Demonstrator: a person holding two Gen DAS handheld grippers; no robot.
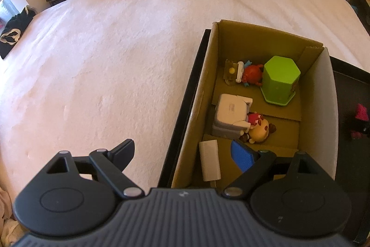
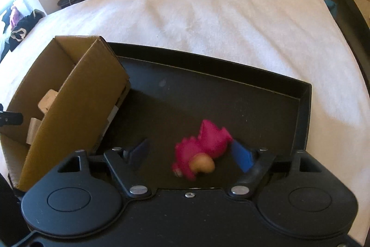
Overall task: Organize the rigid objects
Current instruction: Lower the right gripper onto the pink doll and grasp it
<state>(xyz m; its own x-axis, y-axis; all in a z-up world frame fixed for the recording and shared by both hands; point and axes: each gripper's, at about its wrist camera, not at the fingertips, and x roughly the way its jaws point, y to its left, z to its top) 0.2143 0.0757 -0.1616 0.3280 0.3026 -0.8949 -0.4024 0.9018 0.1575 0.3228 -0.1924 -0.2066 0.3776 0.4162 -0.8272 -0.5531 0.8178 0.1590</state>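
A blurred pink toy (image 2: 201,152) is seen between the parted right gripper (image 2: 192,153) pads, ungripped, on the smooth black tray (image 2: 231,94) beside the cardboard box (image 2: 76,94), while the left gripper (image 1: 185,154) is held wide, empty.

Bed (image 2: 231,22), pale fuzzy cover. Black tray (image 2: 208,66) lies directly on it, near the right side. Rest of the cover bare.

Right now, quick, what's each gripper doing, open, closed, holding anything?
Left gripper: open, holding nothing, poised over the cardboard box.
Right gripper: open; the pink toy lies between its fingers, blurred, not gripped, over the black tray.
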